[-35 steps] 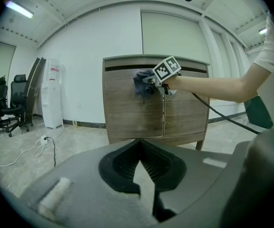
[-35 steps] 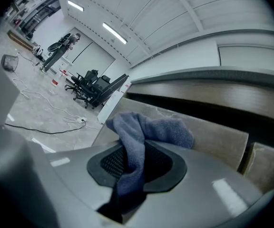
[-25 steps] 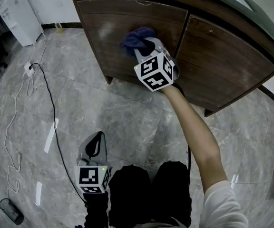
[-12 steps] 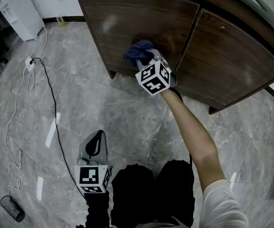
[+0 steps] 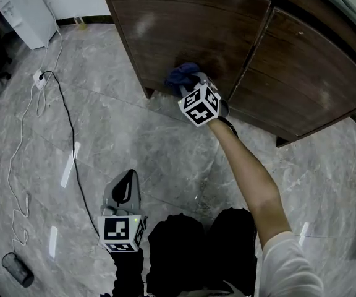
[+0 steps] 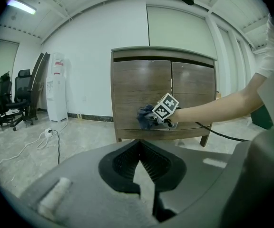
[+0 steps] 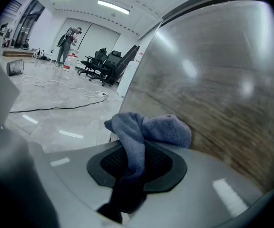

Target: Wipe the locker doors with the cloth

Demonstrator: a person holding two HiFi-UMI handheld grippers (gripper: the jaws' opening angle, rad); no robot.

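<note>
The brown wooden locker has two doors, and the left door shows pale smears. My right gripper is shut on a blue cloth and presses it against the lower part of that left door. In the right gripper view the cloth hangs bunched from the right gripper, with the door close at the right. My left gripper hangs low over the floor, shut and holding nothing. From the left gripper view, the locker and cloth are some way ahead.
A white water dispenser stands at the back left. A black cable and a white cord with a power strip run across the marble floor. A small dark cylinder lies at the lower left. Office chairs stand far left.
My right gripper has slid the cloth down the left door, from its middle towards its lower edge. The left gripper has stayed where it was.
</note>
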